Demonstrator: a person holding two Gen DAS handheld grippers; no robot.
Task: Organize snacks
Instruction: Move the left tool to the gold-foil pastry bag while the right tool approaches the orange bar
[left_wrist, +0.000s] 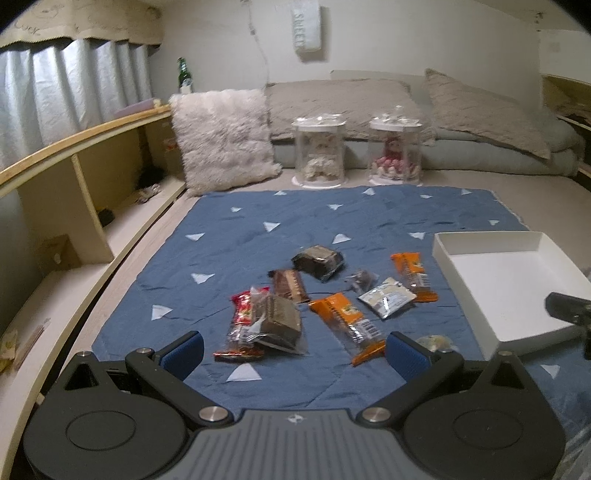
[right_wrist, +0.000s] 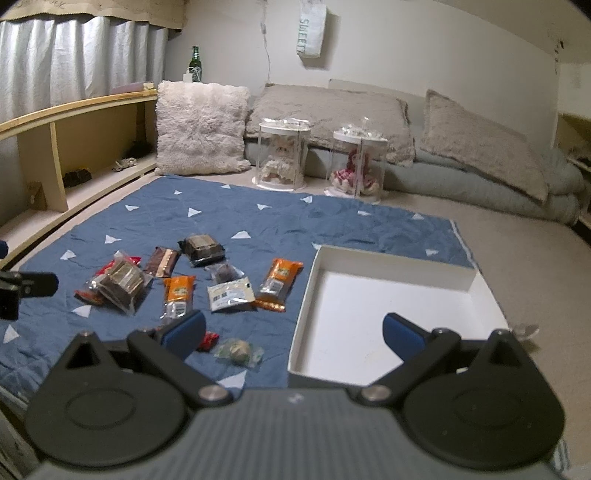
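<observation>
1. The left gripper (left_wrist: 293, 352) and the right gripper (right_wrist: 293, 334) are both spread wide, with nothing between them.
2. Crinkly plastic snack packets (right_wrist: 177, 284) lie scattered on the quilted blue cloth (right_wrist: 258, 221).
3. The shallow rectangular white tray (right_wrist: 306, 295) stands just beside them.

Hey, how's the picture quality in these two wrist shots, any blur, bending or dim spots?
Left wrist view: dim indoor light, soft all over, the snacks smeared, the shelf edge bowed by the fisheye, corners black. Right wrist view: somewhat sharper, the white tray bright but not blown out, the curtain pale, and the right tool close up and blurred.
</observation>
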